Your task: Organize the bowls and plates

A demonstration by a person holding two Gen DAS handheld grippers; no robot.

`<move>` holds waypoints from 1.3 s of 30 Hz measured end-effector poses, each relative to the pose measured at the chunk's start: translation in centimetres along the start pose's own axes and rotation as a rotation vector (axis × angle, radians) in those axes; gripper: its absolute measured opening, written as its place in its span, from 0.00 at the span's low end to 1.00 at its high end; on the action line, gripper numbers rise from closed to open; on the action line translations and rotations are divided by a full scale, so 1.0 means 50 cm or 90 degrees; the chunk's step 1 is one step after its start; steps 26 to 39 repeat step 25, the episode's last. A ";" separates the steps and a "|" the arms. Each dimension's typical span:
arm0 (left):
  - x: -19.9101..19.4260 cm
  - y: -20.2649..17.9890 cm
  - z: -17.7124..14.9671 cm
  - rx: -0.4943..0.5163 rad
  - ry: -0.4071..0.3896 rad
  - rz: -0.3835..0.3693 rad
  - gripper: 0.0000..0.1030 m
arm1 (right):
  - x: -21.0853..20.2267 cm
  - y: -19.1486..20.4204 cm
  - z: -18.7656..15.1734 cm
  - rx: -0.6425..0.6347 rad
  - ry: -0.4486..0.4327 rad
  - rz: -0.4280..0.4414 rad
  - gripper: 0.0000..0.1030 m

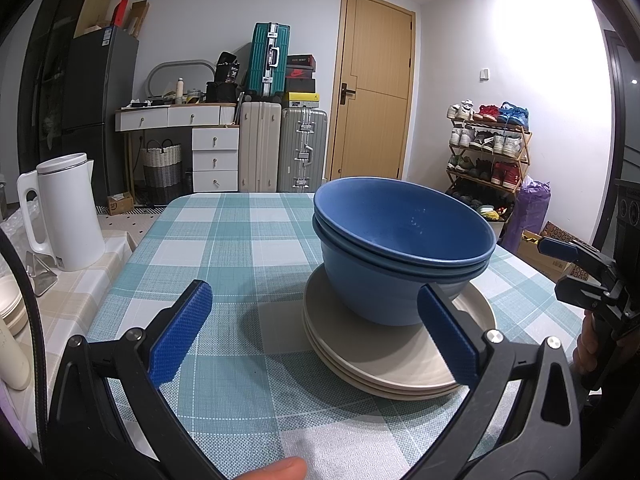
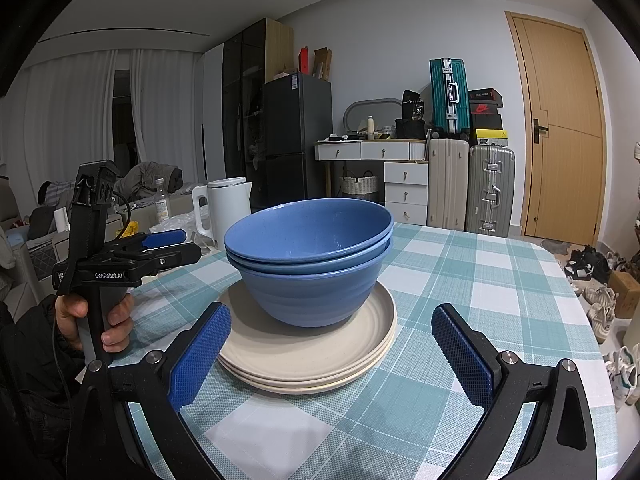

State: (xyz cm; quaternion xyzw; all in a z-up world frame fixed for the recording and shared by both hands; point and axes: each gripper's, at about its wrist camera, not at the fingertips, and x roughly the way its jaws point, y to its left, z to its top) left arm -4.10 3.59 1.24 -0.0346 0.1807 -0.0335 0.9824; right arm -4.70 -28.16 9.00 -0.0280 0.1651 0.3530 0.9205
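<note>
We see three blue bowls (image 2: 310, 256) nested one inside another, deep and matte, their rims slightly offset so each edge shows as a separate band. They sit on a stack of three cream plates (image 2: 320, 354), shallow with a raised lip, the bowls resting toward the far side of the top plate. The whole stack stands on the table (image 2: 480, 280), which is covered with a teal and white checked cloth, at its near middle.

Our right gripper (image 2: 330, 354) hovers just in front of the plates, its blue textured fingers (image 2: 462, 360) spread wide, one just beside the plates' edge. Our left gripper (image 1: 314, 340) is also spread wide and holds nothing; one of its fingers (image 1: 448, 340) overlaps the plates' near rim in its own view. A hand (image 2: 96, 320) grips the left tool's handle to the left of the plates.

Beyond the plates, a white kettle (image 2: 226, 210) stands off the table's far left edge.
</note>
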 end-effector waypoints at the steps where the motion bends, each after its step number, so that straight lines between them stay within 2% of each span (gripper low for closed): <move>1: 0.000 0.001 0.000 0.000 0.000 0.000 1.00 | 0.000 -0.001 0.000 0.000 0.000 0.000 0.99; 39: 0.000 -0.005 -0.002 0.013 -0.006 0.000 1.00 | 0.000 0.000 0.000 0.000 0.000 0.001 0.99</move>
